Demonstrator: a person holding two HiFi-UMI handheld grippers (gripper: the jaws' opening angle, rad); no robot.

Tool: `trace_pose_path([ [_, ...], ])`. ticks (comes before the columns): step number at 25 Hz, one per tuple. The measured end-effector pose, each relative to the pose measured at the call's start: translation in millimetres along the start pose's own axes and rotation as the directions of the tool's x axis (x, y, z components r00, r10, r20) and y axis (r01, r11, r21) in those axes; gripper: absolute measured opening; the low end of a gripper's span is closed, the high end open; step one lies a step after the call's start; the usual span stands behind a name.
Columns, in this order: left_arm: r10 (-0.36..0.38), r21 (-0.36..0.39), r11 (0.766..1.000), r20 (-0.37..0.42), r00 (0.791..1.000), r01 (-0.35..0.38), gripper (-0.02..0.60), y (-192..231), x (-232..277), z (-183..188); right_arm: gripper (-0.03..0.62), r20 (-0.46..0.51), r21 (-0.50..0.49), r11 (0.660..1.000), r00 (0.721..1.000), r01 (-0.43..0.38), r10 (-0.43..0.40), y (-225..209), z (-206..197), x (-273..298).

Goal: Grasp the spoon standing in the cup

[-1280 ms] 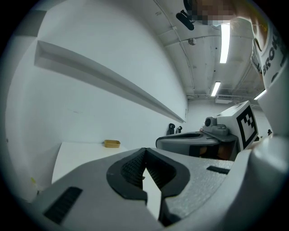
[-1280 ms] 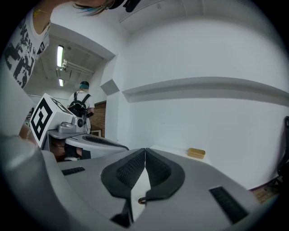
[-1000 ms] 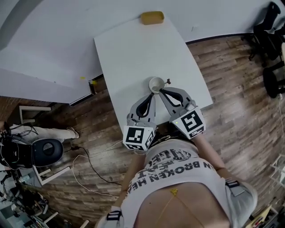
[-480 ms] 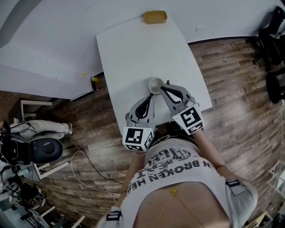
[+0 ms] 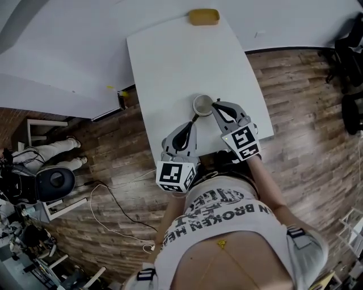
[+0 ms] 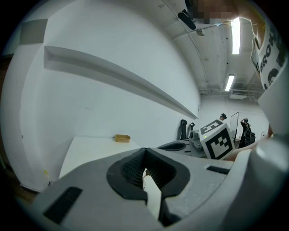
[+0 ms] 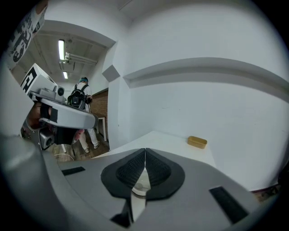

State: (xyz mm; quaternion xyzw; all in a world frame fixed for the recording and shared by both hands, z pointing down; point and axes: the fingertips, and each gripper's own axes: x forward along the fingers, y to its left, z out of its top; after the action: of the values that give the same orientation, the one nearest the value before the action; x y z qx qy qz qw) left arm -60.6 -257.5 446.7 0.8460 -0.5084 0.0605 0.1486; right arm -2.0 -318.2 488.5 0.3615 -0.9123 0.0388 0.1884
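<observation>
A small white cup (image 5: 202, 105) stands near the table's front edge in the head view. I cannot make out the spoon; the spot by the cup's right rim is covered by my right gripper (image 5: 215, 104), whose tips are together there. My left gripper (image 5: 195, 118) points at the cup's near left side, its tips also together. In the right gripper view the pads (image 7: 135, 169) meet, with a pale round shape below them. The pads (image 6: 133, 168) in the left gripper view meet at the top too.
The white table (image 5: 181, 62) runs away from me, with a yellow-brown box (image 5: 203, 16) at its far edge, also in view at the box (image 6: 122, 138) and the box (image 7: 197, 142). Wooden floor, cables and a stool lie to the left. A white wall borders the table's left side.
My right gripper has moved forward to the cup's right rim and now covers the small dark tip seen there before. The left gripper has hardly moved.
</observation>
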Motion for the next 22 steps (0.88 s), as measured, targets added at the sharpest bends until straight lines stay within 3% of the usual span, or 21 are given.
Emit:
trace_pose_path([
  [10, 0.052, -0.022, 0.998, -0.02, 0.998, -0.052, -0.009, 20.9, -13.2, -11.7, 0.008, -0.132, 0.009, 1.0, 0.991, -0.013, 0.014, -7.2, -50.7, 28.6],
  [22, 0.079, -0.034, 0.996, -0.023, 0.997, -0.08, -0.009, 29.7, -25.9, -19.0, 0.008, -0.228, 0.068, 0.996, 0.973, 0.05, -0.033, -24.7, -83.9, 41.4],
])
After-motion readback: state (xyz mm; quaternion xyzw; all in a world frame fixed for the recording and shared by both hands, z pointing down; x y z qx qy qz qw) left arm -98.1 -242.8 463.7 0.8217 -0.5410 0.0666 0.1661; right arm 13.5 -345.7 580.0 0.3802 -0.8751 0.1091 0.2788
